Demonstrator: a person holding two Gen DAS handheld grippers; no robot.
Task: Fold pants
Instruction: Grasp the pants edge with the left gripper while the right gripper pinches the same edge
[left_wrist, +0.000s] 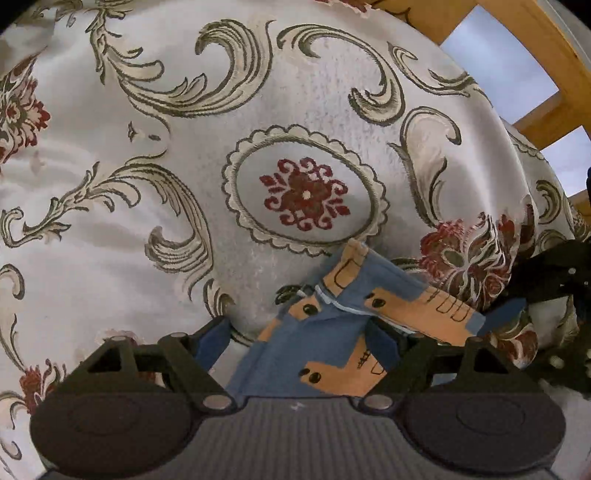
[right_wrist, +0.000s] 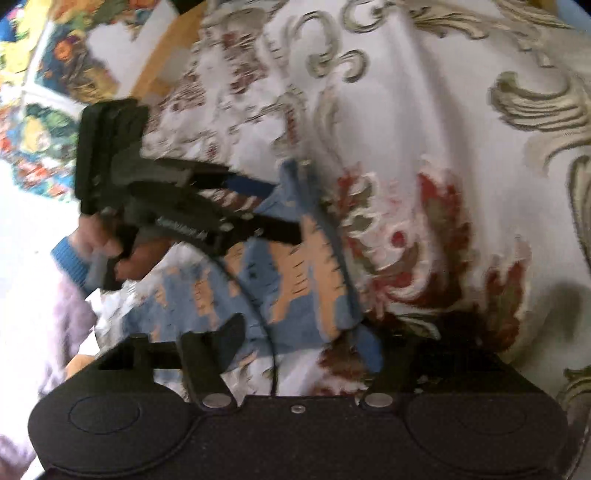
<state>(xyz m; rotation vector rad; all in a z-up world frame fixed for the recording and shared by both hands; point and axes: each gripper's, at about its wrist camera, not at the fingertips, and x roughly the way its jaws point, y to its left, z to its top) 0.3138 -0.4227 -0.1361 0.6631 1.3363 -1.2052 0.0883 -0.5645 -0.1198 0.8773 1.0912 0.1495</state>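
Small blue pants (left_wrist: 328, 325) with orange patches and black buttons lie bunched on the embroidered tablecloth (left_wrist: 303, 110). My left gripper (left_wrist: 299, 328) is open, its fingers wide apart on either side of the fabric, and the waistband drapes against the right finger. In the right wrist view, which is blurred, the pants (right_wrist: 295, 280) lie between the spread fingers of my open right gripper (right_wrist: 301, 339). A hand with a blue cuff holds the left gripper (right_wrist: 273, 210), which reaches the pants' far end. The right gripper (left_wrist: 517, 295) shows at the right edge of the left wrist view.
The white satin cloth with scroll and red flower patterns drapes over the table edge at the right. A wooden chair frame (left_wrist: 517, 48) stands beyond it. A colourful patterned mat (right_wrist: 44, 74) lies on the floor. A person's lilac sleeve (right_wrist: 62, 314) is close by.
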